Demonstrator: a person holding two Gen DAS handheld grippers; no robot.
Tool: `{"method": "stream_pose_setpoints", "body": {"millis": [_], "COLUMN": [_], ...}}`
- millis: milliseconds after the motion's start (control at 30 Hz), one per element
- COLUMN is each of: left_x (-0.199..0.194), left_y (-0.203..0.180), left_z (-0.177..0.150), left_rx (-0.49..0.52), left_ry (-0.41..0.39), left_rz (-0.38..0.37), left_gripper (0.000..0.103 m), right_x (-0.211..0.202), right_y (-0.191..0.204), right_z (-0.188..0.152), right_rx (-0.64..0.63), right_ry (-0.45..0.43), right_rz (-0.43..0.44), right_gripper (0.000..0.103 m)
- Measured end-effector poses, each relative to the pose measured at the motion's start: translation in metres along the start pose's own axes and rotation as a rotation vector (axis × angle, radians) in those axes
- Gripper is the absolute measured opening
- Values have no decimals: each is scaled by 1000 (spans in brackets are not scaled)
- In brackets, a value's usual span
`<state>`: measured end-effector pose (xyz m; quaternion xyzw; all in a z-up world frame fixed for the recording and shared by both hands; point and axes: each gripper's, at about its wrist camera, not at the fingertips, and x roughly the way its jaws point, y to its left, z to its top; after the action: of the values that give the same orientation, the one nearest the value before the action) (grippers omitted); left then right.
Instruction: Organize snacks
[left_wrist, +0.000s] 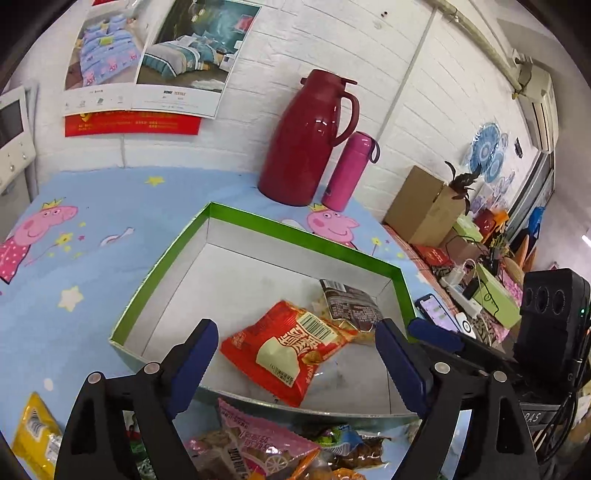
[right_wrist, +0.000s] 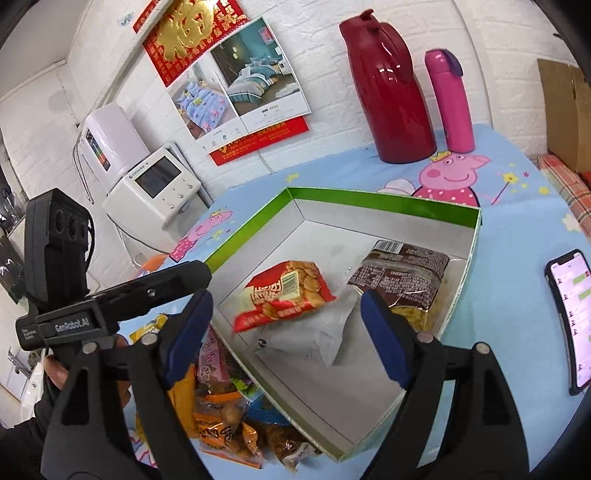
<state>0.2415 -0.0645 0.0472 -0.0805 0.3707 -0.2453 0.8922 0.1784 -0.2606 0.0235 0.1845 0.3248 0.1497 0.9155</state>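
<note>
We hold both grippers over the green-rimmed box (left_wrist: 280, 229) on the bench, and both are empty: the left gripper (left_wrist: 295, 354) has its jaws wide apart, and so does the right gripper (right_wrist: 286, 325). Three snacks already lie in the box: a red cracker packet (left_wrist: 291, 350), a dark brown packet (right_wrist: 402, 280) against the far right wall, and a white packet (right_wrist: 314, 336) partly under the red one. The rest wait in a loose pile (left_wrist: 266, 446) on the bench, just outside the box's near wall, with a yellow packet (left_wrist: 35, 432) lying apart to the left.

We judge these to be light, air-puffed film bags: soft, crinkly, slippery on the face, with brittle contents that crush easily. We would pinch the flat crimped seal at an end or a corner, close gently, and lift one bag at a time, since overlapping neighbours may drag along.
</note>
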Motion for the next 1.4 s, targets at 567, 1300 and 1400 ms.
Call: {"method": "stream_pose_setpoints", "body": {"millis": [567,1300,1400], "left_x": [-85,1,-8], "left_y": [-89,-152,-138], "left_z": [-98,-187,-188], "left_rx": [174,432,375], "left_ry": [77,349,345], "left_rz": [-104,-185,-170], "left_gripper": [89,50,50], "right_x": [-145,-126,-103], "right_y": [24,-18,-16], "right_z": [-73,-117,-116], "right_rx": [-51,-66,-122], "right_ry": [-119,59,105], "right_rz": [-159,-283,-300], "right_gripper": [94,93,92]}}
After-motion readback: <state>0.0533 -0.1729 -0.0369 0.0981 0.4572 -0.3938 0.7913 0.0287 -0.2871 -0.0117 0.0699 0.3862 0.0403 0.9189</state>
